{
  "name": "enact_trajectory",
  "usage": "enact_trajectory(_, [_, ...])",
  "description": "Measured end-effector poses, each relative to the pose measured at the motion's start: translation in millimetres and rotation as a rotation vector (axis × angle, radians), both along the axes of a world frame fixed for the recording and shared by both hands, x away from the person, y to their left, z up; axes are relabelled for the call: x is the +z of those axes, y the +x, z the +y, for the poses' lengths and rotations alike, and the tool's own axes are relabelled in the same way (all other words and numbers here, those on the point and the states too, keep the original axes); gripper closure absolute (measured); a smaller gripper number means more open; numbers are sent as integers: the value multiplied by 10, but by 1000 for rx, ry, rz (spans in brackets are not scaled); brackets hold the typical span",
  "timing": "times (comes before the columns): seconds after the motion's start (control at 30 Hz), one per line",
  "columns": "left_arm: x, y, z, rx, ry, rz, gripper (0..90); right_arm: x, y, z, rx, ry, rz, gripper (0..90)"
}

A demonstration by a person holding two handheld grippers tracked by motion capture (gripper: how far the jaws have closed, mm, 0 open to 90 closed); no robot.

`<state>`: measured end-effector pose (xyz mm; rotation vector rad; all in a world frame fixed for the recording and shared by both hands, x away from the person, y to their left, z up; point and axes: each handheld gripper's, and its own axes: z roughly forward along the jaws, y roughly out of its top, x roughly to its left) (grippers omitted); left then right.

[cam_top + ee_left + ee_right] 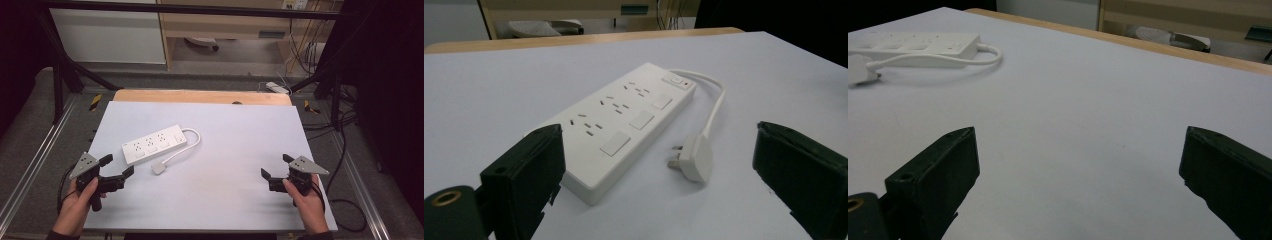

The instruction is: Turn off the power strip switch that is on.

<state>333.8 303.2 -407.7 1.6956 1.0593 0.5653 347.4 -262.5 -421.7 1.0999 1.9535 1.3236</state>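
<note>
A white power strip (154, 144) lies on the table (230, 165) — its plug (158, 168) beside it. My left gripper (118, 168) and right gripper (274, 167) both gape wide — empty.

Surface: table (225, 200) with a pale, flat top and a wooden strip along its far edge.
Lying on it: a white power strip (154, 144), left of centre, set at a slant.
Also on it: its white cord (192, 137) looping to a plug (158, 168) just beside the strip.
</note>
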Motion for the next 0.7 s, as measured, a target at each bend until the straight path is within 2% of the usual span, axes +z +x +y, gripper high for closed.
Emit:
enact_trajectory(0.27, [-83,6,-98,-34,42,26,65,-12,11,9,2,-4,4,31])
enact_trajectory(0.3, [-89,7,-109,-39,58,27,65,-13,12,10,2,-6,5,31])
enact_trajectory(0.47, [-107,-1,-164,-49,68,39,65,-27,25,16,0,-10,10,31])
enact_trajectory(0.7, [-145,-36,-262,-74,110,62,65,-89,63,44,-18,-32,61,31])
